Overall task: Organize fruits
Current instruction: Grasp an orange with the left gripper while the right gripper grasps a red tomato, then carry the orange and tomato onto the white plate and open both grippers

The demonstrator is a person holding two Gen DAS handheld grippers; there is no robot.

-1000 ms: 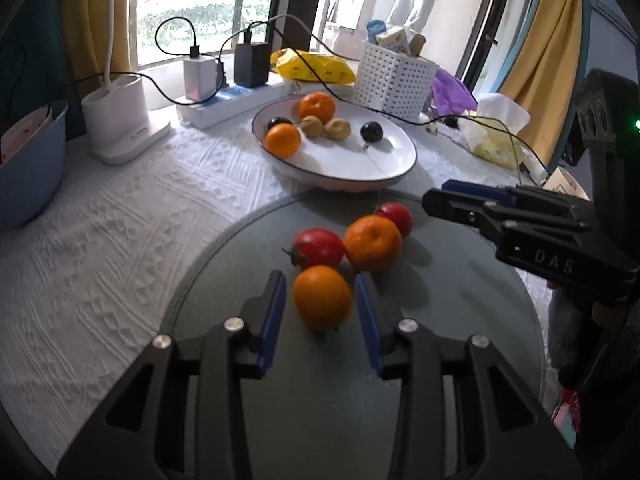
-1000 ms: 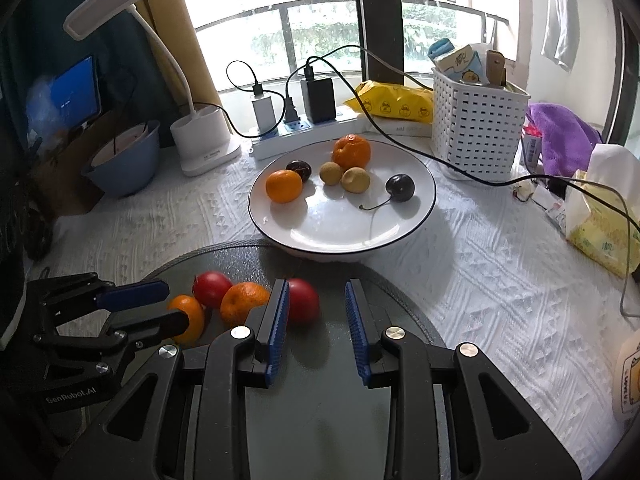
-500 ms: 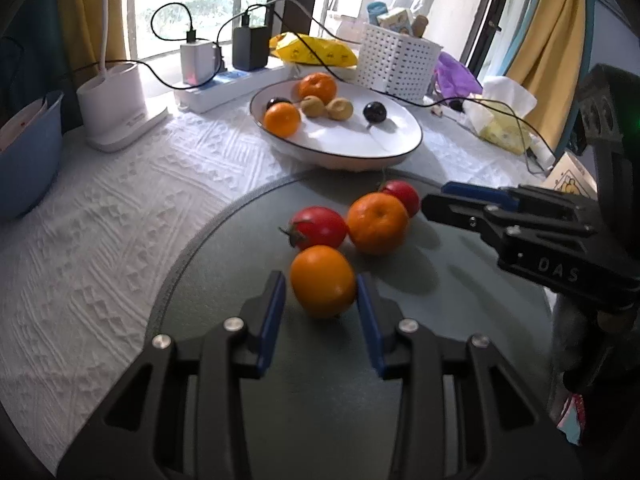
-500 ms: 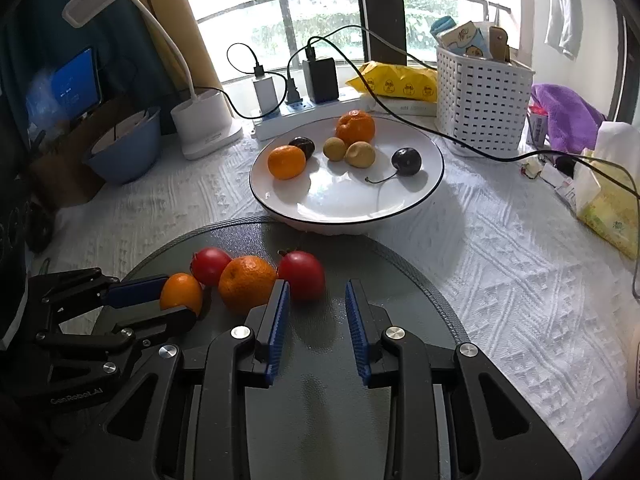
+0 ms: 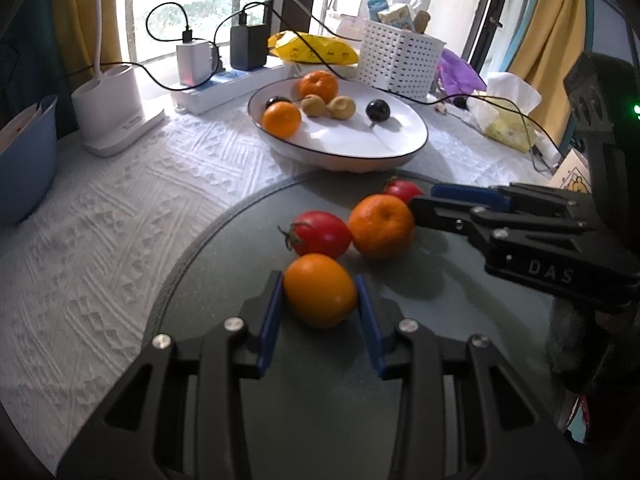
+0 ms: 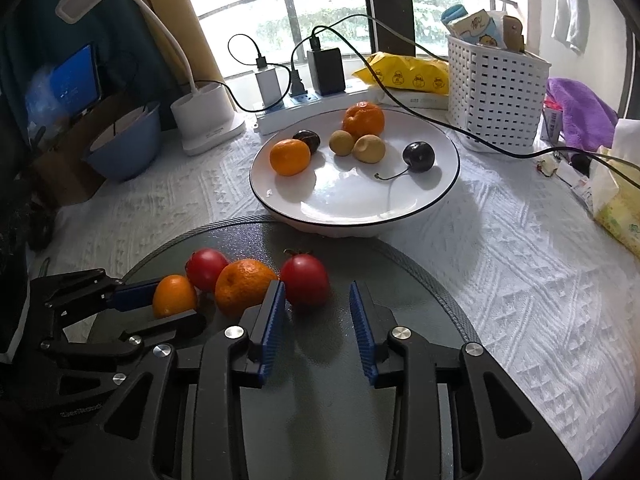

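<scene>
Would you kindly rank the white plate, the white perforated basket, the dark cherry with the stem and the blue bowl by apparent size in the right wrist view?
1. White plate
2. White perforated basket
3. Blue bowl, partly cut off by clutter, so its rank against the basket is unsure
4. Dark cherry, clearly smallest

Two oranges [image 5: 320,289] and two red tomatoes [image 5: 320,233] cluster on the grey mat [image 5: 320,400]; six fruits sit on the white plate [image 5: 360,144].

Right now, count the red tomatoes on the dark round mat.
2. One tomato lies at the cluster's back left, beside the mandarin. The other tomato sits on the mandarin's right, just ahead of the right tool. None appears hidden.
</scene>
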